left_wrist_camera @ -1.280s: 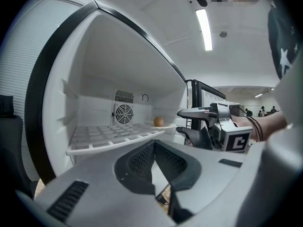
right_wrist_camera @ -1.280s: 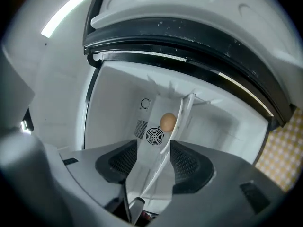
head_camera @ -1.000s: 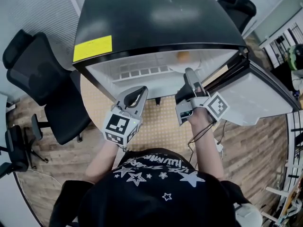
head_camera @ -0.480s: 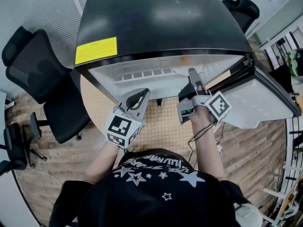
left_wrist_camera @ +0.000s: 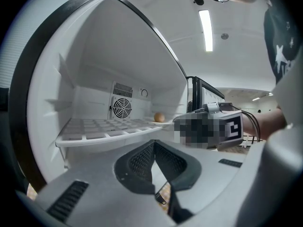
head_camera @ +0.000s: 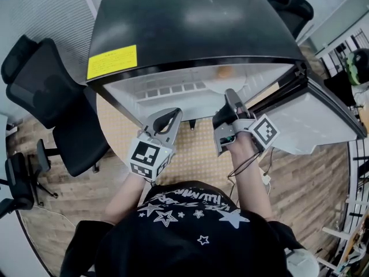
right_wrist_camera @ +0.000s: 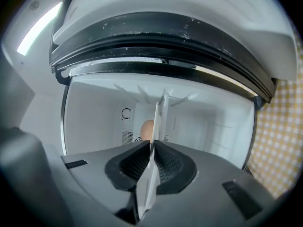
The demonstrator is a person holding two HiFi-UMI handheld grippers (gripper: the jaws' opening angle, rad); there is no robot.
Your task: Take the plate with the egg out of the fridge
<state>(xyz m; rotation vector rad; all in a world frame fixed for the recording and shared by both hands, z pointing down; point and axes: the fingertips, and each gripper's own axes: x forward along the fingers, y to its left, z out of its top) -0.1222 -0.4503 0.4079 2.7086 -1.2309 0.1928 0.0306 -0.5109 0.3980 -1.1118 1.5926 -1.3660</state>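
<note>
Inside the open fridge (head_camera: 190, 22), our right tongs (right_wrist_camera: 152, 144) had just closed on the plate (right_wrist_camera: 160, 110) rim, the egg (right_wrist_camera: 147, 128) still aboard. Our left tongs (left_wrist_camera: 153, 144) hung shut and empty; we had yet to draw the plate out.

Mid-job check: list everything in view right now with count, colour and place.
fridge: one, black top, white inside, door open at right
sticker: one, yellow, on fridge top
shelf: one, white, inside fridge
plate: one, white, right end of shelf
egg: one, brown, on plate
tablecloth: one, yellow checked, under fridge
office chairs: three, black, two left, one behind fridge
left gripper: one, grey, shut, empty, before fridge opening
right gripper: one, grey, jaws have just been closing, shut on plate rim
</note>
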